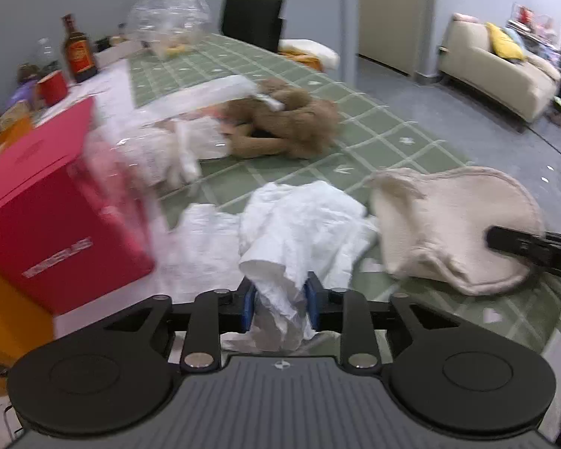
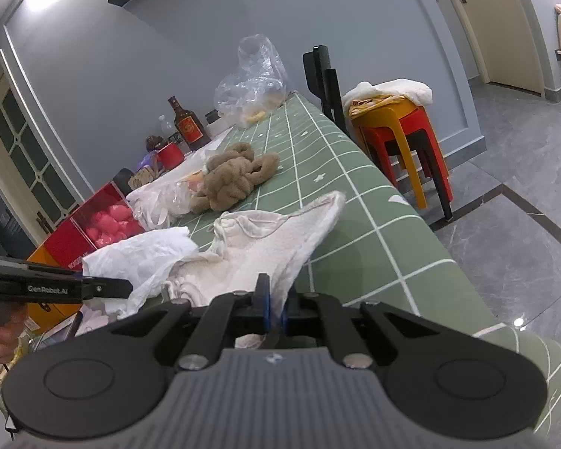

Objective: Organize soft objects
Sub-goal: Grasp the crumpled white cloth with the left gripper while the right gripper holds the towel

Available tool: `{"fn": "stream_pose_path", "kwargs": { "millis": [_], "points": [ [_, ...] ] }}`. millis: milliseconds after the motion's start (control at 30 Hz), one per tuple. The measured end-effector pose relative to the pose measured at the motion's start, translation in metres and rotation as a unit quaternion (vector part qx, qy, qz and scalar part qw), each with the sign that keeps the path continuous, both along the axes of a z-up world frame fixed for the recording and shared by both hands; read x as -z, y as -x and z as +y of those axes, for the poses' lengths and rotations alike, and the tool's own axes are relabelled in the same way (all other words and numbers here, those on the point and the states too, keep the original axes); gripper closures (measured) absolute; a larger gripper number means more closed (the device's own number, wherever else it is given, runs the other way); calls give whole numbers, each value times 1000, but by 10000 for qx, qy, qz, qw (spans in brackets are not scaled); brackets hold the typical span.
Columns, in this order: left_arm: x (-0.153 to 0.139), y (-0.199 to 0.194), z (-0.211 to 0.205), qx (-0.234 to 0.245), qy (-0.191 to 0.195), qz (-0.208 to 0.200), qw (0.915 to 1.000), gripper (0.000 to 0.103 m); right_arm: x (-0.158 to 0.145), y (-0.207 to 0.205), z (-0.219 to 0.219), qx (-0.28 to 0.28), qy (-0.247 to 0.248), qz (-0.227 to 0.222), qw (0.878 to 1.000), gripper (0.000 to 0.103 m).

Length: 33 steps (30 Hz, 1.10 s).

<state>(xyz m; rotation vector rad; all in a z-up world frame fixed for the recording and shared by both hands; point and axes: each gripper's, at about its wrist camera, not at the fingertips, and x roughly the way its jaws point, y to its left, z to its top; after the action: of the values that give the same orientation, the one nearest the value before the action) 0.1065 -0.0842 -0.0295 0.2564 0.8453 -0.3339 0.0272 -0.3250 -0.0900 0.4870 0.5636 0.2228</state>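
Note:
A white crumpled sheet (image 1: pixel 299 220) lies on the green checked tablecloth (image 1: pixel 359 93), and my left gripper (image 1: pixel 279 305) is shut on its near end, the blue pads pressing both sides. To its right lies a cream drawstring bag (image 1: pixel 448 224). My right gripper (image 2: pixel 275 310) is shut on the near edge of the cream bag (image 2: pixel 258 247), and one of its black fingers (image 1: pixel 508 241) shows in the left wrist view. A brown plush toy (image 1: pixel 284 123) rests farther back beside a clear plastic wrap holding white soft items (image 1: pixel 175 146). The left gripper (image 2: pixel 123 287) enters the right wrist view from the left, at the white sheet (image 2: pixel 142 258).
A red box (image 1: pixel 56 217) with pink soft things (image 2: pixel 112 220) stands at the left. A brown bottle (image 1: pixel 79 52), a red cup (image 1: pixel 52 88) and a clear bag (image 1: pixel 172 11) sit at the back. Stacked stools (image 2: pixel 400 131) stand beyond the table's right edge.

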Motion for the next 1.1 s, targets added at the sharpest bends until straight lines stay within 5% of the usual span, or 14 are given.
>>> {"fn": "stream_pose_path", "kwargs": {
  "millis": [67, 133, 333, 567, 700, 767, 833, 1100],
  "points": [
    [-1, -1, 7, -224, 44, -192, 9996, 31, 0, -2, 3, -30, 15, -4, 10000, 99],
    [-1, -2, 11, -358, 39, -370, 9987, 19, -1, -3, 5, -57, 41, -3, 10000, 99],
    [15, -16, 13, -470, -282, -367, 9978, 10, -1, -2, 11, -109, 95, -27, 9999, 99],
    [28, -28, 27, -749, 294, -117, 9967, 4, -1, 1, 10, -140, 150, -64, 9998, 99],
    [28, -29, 29, -676, 559, -47, 9961, 29, -1, 2, 10, -206, 217, -92, 9995, 98],
    [25, -28, 26, -782, 500, -81, 9957, 60, -1, 2, 9, -196, 181, -76, 9996, 98],
    [22, -28, 20, -707, 421, -48, 9966, 74, -2, 1, 10, -203, 183, -67, 9996, 98],
    [14, -21, 11, -655, 259, -149, 9974, 84, -4, 1, 12, -297, 357, -70, 9989, 100]
  ]
}}
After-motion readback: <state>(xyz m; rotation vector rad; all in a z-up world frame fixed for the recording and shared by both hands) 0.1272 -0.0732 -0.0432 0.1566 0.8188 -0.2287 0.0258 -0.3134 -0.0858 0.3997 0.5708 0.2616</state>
